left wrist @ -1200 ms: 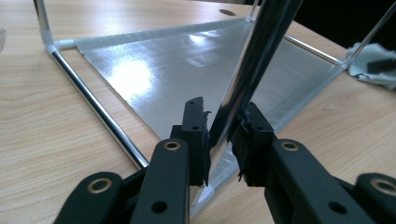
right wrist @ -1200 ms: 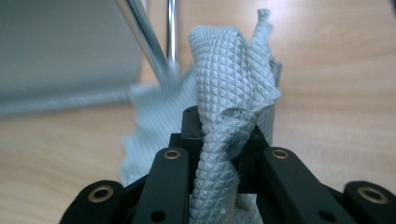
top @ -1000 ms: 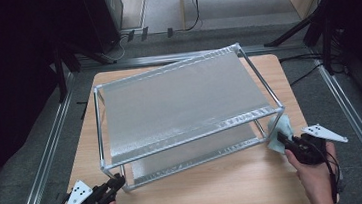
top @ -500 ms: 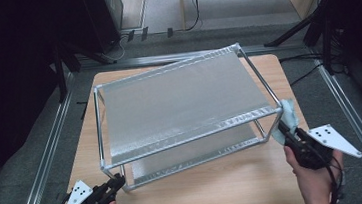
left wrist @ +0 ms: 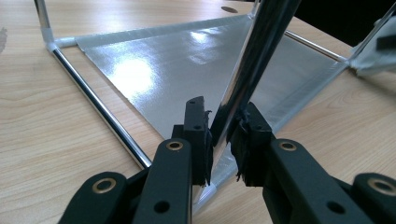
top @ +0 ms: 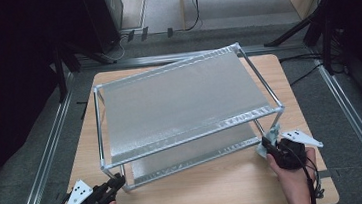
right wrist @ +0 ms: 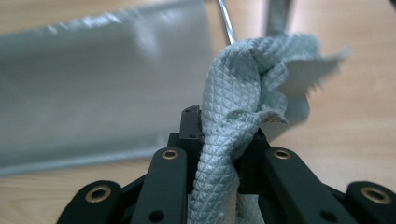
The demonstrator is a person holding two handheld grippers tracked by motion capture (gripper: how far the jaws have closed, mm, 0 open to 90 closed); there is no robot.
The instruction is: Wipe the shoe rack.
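The right hand-held gripper (top: 268,146) pinches a bunched pale blue cloth (right wrist: 243,93) between its jaws; the cloth sits just beside the foot of the near right post (top: 277,123) of the two-tier metal rack (top: 179,102), which lies ahead of and slightly left of this hand-held gripper. The post's long axis runs upright, so a wipe would presumably travel up along it. The left hand-held gripper (left wrist: 223,135) is pressed onto the near left post (left wrist: 252,60), probably steadying the rack on the wooden counter (top: 217,189). The right hand is nearer the right post. No brands, labels or writing are legible.
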